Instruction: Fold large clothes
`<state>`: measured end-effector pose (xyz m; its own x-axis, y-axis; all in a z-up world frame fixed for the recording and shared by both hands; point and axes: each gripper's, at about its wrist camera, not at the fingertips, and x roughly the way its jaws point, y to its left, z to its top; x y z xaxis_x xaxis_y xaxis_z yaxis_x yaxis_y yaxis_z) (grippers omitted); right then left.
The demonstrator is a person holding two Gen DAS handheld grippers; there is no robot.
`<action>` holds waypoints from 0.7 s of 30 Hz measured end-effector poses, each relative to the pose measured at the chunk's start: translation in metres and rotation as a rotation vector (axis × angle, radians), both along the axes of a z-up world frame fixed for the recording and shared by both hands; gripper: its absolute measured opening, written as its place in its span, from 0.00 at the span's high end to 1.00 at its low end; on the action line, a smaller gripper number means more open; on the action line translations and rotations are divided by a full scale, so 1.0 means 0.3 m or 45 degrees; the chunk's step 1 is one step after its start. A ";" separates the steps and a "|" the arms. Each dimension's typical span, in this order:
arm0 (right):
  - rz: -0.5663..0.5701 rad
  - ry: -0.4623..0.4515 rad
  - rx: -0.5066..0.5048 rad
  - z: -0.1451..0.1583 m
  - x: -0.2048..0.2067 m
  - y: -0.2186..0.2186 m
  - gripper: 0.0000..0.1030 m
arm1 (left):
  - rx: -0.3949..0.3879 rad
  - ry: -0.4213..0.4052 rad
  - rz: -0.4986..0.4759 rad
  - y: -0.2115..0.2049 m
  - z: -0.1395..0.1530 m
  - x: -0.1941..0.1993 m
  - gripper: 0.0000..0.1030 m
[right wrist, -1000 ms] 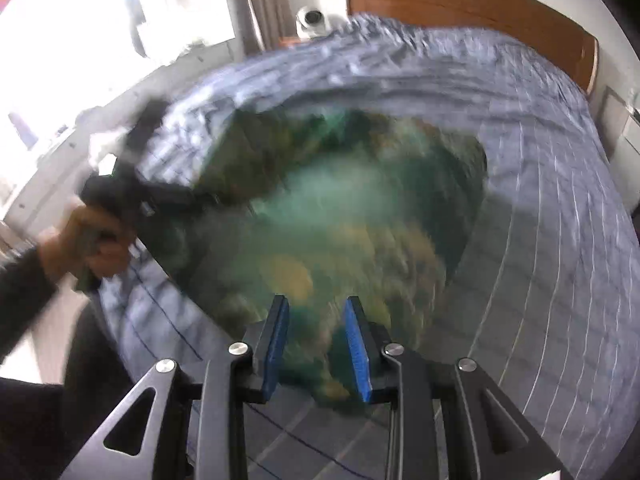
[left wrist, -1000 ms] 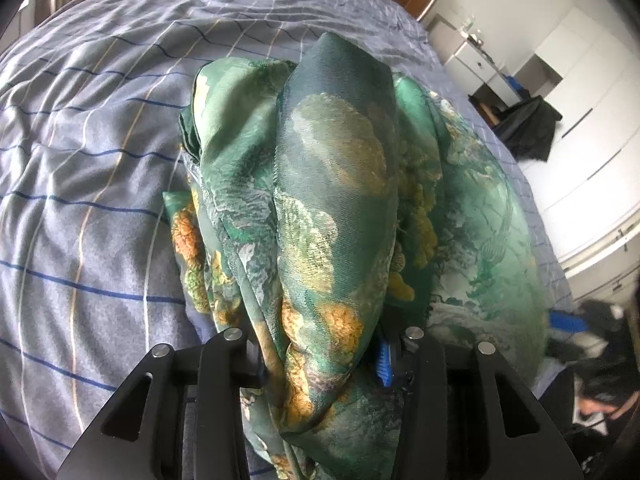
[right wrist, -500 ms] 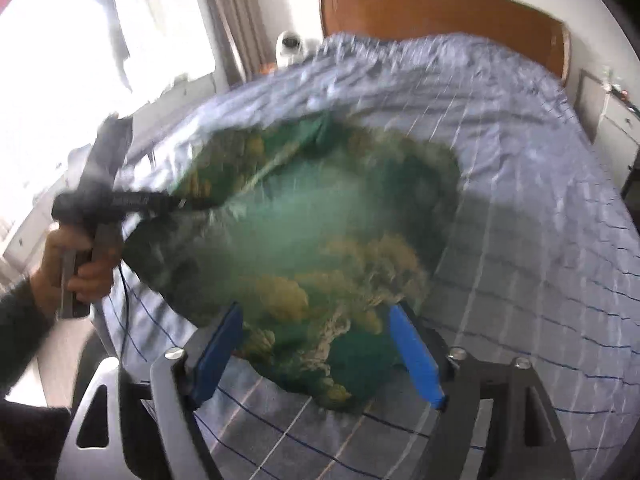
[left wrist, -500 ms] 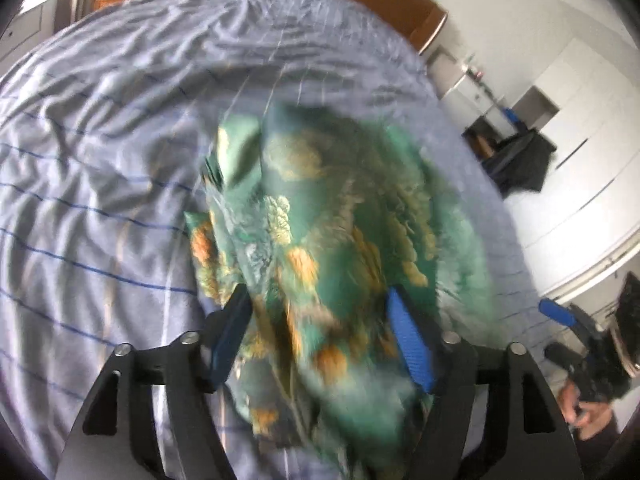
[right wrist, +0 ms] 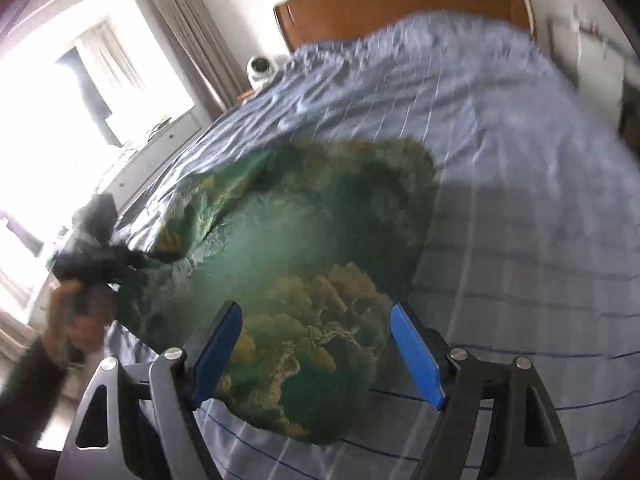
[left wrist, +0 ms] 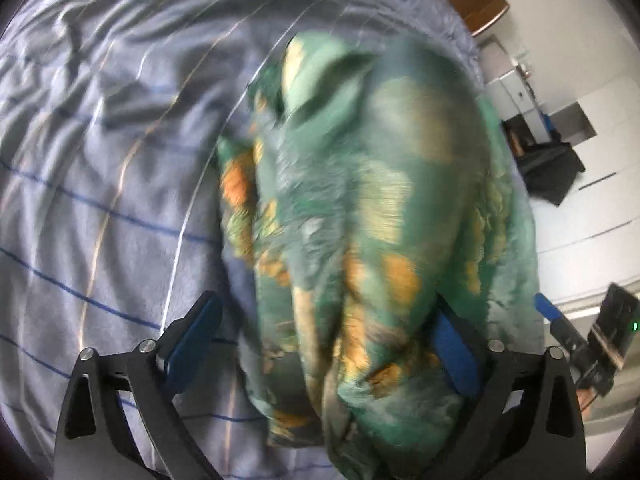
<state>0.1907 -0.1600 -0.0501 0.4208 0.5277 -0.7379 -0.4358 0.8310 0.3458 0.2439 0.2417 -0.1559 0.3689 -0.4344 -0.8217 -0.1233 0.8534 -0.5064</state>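
A green garment with orange and cream print (left wrist: 372, 216) lies bunched on the striped grey-blue bed sheet (left wrist: 100, 160). My left gripper (left wrist: 324, 344) is open, its blue pads wide apart on either side of the near end of the cloth. In the right wrist view the same garment (right wrist: 304, 248) lies spread on the bed. My right gripper (right wrist: 316, 348) is open, with the near corner of the cloth between its pads. The other gripper shows at the left (right wrist: 96, 248), held by a hand.
A wooden headboard (right wrist: 400, 4) stands at the far end of the bed. A window with curtains (right wrist: 100, 92) is on the left. White cupboards (left wrist: 592, 152) and a dark bag (left wrist: 552, 168) stand beside the bed.
Both grippers were shut on the green garment one second ago. Both have opened wide and let the cloth drop onto the bed. Both views have shifted.
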 end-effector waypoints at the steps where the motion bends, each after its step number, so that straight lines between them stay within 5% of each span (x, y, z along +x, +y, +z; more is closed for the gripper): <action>1: 0.013 0.046 0.012 -0.030 0.018 -0.001 0.24 | -0.049 0.022 0.005 0.012 -0.027 0.000 0.03; 4: 0.049 0.200 0.033 -0.151 0.069 -0.021 0.22 | -0.116 0.040 -0.004 0.031 -0.068 0.014 0.03; 12: 0.064 0.433 0.330 -0.323 0.204 -0.023 0.12 | -0.153 0.031 -0.032 0.012 -0.116 0.077 0.01; 14: 0.068 0.353 0.236 -0.299 0.197 0.020 0.12 | -0.133 -0.005 -0.033 -0.017 -0.089 0.057 0.24; 17: 0.106 0.140 0.070 -0.209 0.118 0.085 0.19 | 0.013 -0.090 -0.058 -0.074 0.007 0.010 0.46; 21: 0.169 -0.107 -0.016 -0.093 0.013 0.126 0.24 | 0.079 -0.208 -0.069 -0.110 0.130 -0.028 0.49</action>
